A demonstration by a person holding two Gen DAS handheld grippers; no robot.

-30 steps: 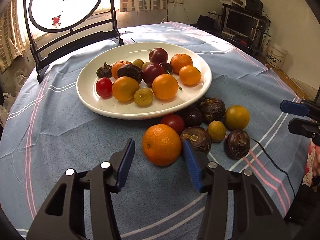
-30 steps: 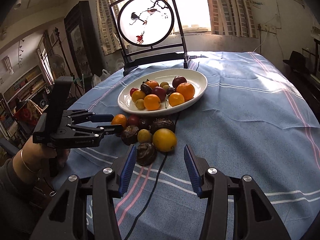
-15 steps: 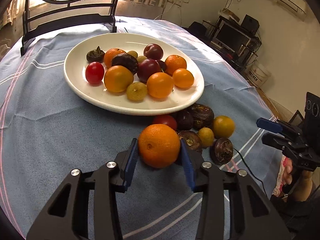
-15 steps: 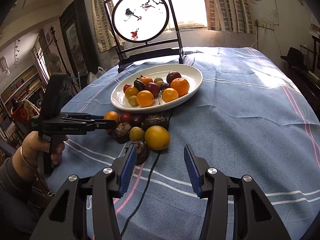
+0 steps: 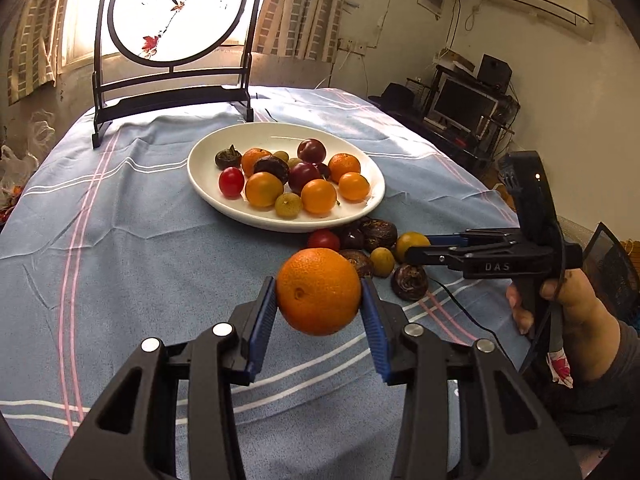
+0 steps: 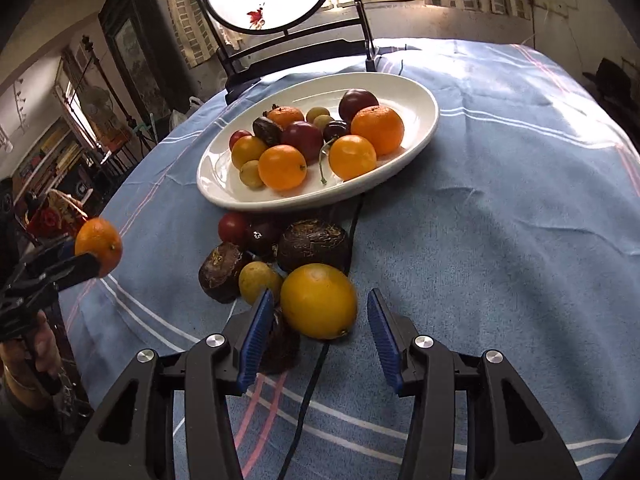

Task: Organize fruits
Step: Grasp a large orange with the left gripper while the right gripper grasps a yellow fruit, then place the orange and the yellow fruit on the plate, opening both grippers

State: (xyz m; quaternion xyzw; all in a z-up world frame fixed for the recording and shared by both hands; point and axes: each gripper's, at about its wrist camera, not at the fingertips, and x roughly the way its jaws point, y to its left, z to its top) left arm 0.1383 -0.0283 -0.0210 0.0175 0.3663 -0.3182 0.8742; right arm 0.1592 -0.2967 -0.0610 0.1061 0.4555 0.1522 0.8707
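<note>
My left gripper [image 5: 319,285] is shut on a large orange [image 5: 319,300] and holds it in the air above the blue cloth, short of the white plate [image 5: 208,188] of mixed fruit. In the right wrist view the left gripper [image 6: 94,260] and its orange [image 6: 98,244] hang at the left. My right gripper [image 6: 320,298] is open and low over the loose pile beside the plate [image 6: 216,196]. A round yellow fruit [image 6: 318,308] lies between its blue pads without touching them. A dark wrinkled fruit [image 6: 282,344] sits half hidden under the left finger.
More loose fruit lies by the plate: a red tomato [image 6: 233,228], dark wrinkled fruits [image 6: 314,244] and a small yellow one [image 6: 258,280]. A black cable [image 6: 316,376] runs under the pile. A round painted screen [image 5: 172,12] stands at the table's far edge.
The left gripper closed on the orange and lifted it off the cloth. The right gripper came forward and down, so the yellow fruit now lies between its fingers.
</note>
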